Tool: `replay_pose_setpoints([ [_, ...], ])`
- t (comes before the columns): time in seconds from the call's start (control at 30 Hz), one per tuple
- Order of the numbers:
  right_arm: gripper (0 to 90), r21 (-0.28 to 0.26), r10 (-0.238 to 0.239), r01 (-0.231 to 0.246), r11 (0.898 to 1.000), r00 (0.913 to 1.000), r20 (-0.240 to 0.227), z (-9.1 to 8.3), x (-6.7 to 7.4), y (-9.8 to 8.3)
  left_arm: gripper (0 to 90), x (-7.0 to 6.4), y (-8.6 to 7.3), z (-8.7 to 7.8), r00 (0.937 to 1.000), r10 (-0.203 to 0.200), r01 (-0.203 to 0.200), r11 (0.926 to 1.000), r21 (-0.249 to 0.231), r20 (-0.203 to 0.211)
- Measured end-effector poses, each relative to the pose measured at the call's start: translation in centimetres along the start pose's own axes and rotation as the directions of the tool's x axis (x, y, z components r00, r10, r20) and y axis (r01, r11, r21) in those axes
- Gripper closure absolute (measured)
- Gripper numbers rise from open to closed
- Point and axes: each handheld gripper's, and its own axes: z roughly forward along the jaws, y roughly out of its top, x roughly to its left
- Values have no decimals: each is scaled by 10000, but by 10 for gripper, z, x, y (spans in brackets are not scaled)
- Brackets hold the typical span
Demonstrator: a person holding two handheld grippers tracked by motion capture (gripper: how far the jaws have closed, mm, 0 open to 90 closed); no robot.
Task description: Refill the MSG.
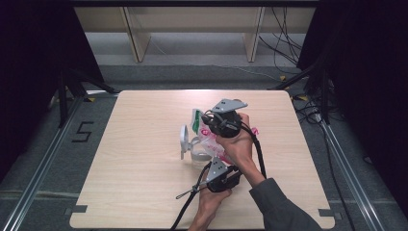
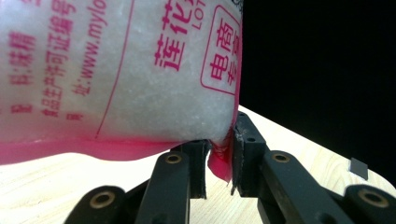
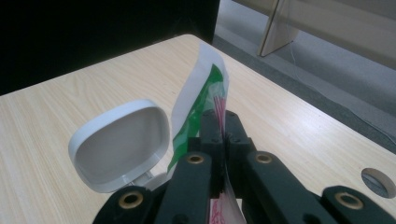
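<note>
A plastic bag (image 1: pixel 208 138) of white granules with pink print hangs tilted over a clear jar (image 1: pixel 198 155) at the table's middle. The jar's hinged white lid (image 1: pixel 184 137) stands open to the left. My left gripper (image 1: pixel 215 161) comes from the near side. In the left gripper view it (image 2: pixel 219 164) is shut on the bag's (image 2: pixel 116 70) pink bottom corner. My right gripper (image 1: pixel 206 118) holds the far end. In the right gripper view it (image 3: pixel 225 122) is shut on the bag's green-and-white top edge (image 3: pixel 201 88), with the lid (image 3: pixel 121 144) just left of it.
The light wooden table (image 1: pixel 144 168) has bare room to the left and right of the jar. A round hole (image 3: pixel 377 181) sits in the tabletop near one edge. Wooden shelf legs (image 1: pixel 137 38) and floor cables (image 1: pixel 288 43) lie beyond the far edge.
</note>
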Motion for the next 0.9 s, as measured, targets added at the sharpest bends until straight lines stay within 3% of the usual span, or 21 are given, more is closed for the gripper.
replay_pose_setpoints([
  [0.07, 900, -324, 113, -113, 9994, 9999, -15, 0, 0, 0, 774, -1, 1, -2, 10000, -39, 39, 10000, -29, -31],
  [0.13, 900, -84, 75, -76, 9999, 9999, -98, 0, 2, 0, 774, -2, 1, -1, 10000, -29, 29, 10000, 43, -60],
  [0.27, 900, -170, 177, -179, 9997, 9998, -91, 0, 1, 0, 774, -1, 1, -2, 10000, -47, 47, 10000, 1, -60],
  [0.37, 900, 18, -13, 13, 10000, 10000, -43, 3, 2, 0, 774, -2, 1, -2, 9999, -94, 94, 10000, 24, -92],
  [0.43, 900, -280, 118, -118, 9995, 9999, -6, 3, 2, 0, 774, -2, 2, -3, 9999, -75, 75, 10000, 11, -116],
  [0.57, 900, -99, 45, -46, 9999, 10000, -66, 2, 2, 0, 774, -2, 2, -2, 9999, -91, 91, 10000, 22, -68],
  [0.87, 900, -200, 118, -121, 9997, 9998, -172, 3, 1, 0, 773, -2, 2, -2, 10000, -35, 35, 10000, -35, -74],
  [0.9, 900, -300, 114, -115, 9995, 9999, -19, 3, 2, 0, 774, -2, 2, -2, 10000, -41, 41, 10000, -28, -71],
])
